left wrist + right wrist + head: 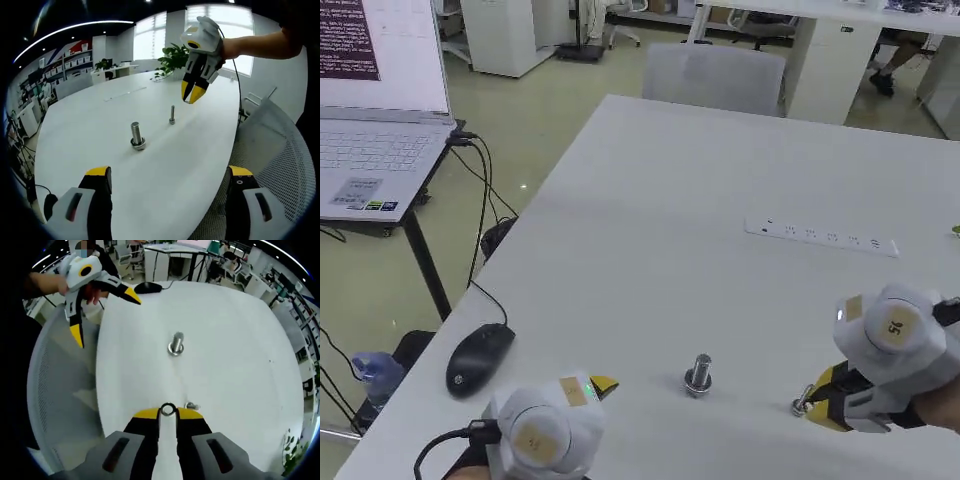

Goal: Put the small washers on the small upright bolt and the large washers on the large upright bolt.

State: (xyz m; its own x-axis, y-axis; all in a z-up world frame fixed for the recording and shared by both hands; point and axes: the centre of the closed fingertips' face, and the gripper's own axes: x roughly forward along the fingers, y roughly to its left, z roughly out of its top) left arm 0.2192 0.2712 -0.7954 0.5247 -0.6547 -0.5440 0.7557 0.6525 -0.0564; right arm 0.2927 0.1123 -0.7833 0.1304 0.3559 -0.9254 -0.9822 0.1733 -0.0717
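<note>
Pinching a washer [168, 410], right tongs [168, 415]

I am working in an open-plan office: ahead of my left gripper [169, 172] a long white table [100, 125] runs to a potted plant [172, 57], bright windows [150, 42] and stocked shelves [75, 55], and beyond my right gripper [167, 412] lie a mouse [148, 287], swivel chairs [235, 271] and rows of desks [172, 248].

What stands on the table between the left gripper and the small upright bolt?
The large bolt stands there: the left gripper view shows it ahead of the left gripper, before the small bolt. Otherwise that stretch of table is bare.
</note>
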